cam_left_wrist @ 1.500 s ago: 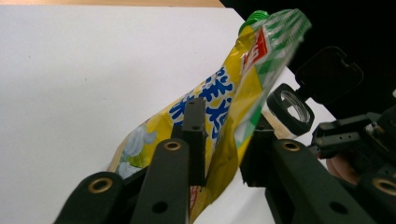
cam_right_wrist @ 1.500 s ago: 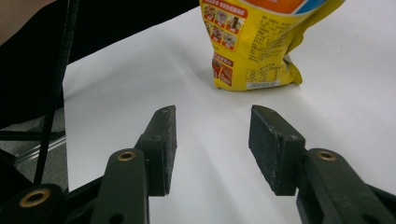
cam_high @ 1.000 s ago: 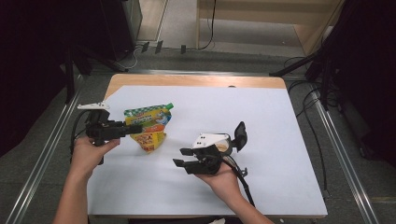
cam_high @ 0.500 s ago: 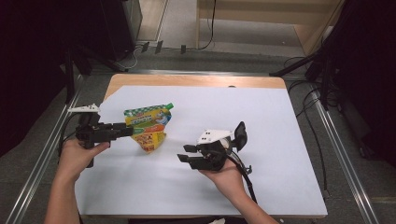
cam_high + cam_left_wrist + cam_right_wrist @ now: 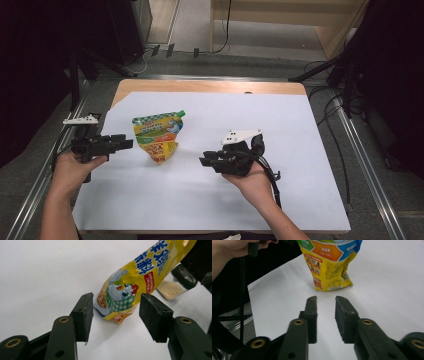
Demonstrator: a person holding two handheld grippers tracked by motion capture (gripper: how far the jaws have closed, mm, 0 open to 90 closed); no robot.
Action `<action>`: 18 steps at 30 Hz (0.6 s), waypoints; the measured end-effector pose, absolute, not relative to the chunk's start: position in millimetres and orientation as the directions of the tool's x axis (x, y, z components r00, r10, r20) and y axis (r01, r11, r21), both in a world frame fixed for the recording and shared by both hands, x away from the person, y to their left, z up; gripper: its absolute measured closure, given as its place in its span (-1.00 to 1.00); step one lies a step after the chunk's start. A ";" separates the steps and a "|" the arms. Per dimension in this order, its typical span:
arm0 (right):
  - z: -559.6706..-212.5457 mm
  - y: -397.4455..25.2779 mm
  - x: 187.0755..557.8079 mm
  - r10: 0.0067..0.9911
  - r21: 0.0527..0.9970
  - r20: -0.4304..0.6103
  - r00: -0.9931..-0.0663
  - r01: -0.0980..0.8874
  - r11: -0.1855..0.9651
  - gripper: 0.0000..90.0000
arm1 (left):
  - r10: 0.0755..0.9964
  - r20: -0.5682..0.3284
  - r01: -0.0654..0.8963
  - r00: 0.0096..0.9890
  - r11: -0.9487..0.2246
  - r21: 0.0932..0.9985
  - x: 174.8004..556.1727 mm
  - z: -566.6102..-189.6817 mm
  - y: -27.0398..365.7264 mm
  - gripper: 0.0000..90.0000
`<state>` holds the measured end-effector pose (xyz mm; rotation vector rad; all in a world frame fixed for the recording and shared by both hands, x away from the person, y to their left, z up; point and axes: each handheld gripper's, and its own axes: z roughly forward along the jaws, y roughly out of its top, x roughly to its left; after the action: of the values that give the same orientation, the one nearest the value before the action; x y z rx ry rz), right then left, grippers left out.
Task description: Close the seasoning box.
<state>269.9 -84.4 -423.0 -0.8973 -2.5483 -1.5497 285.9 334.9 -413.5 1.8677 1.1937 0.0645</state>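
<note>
The yellow seasoning pouch (image 5: 157, 137) with a green cap stands on the white table cover (image 5: 300, 150), between the two grippers. The left gripper (image 5: 115, 315) is just beside the pouch, jaws spread wide and holding nothing. The right gripper (image 5: 325, 312) is near the pouch, jaws parted a little, also empty. I judge this as the approach step; next, the left jaws must advance around the pouch's lower corner and close.
</note>
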 end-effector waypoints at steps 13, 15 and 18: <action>-391.1 -130.7 282.6 0.497 0.808 0.306 -0.812 0.498 0.314 1.00 | 0.773 -0.367 0.705 0.518 -0.142 0.695 291.4 -422.8 330.2 0.01; -386.9 -138.3 284.9 0.510 0.809 0.305 -0.805 0.501 0.308 1.00 | 0.773 -0.362 0.702 0.520 -0.146 0.697 292.0 -423.2 329.5 0.01; -383.5 -151.1 289.0 0.525 0.806 0.312 -0.792 0.513 0.295 1.00 | 0.775 -0.352 0.696 0.525 -0.153 0.701 292.1 -423.8 327.6 0.01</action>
<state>289.0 -151.1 -383.5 -1.0170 -2.5375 -1.5718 292.1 327.6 -423.8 1.8880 1.2085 0.1130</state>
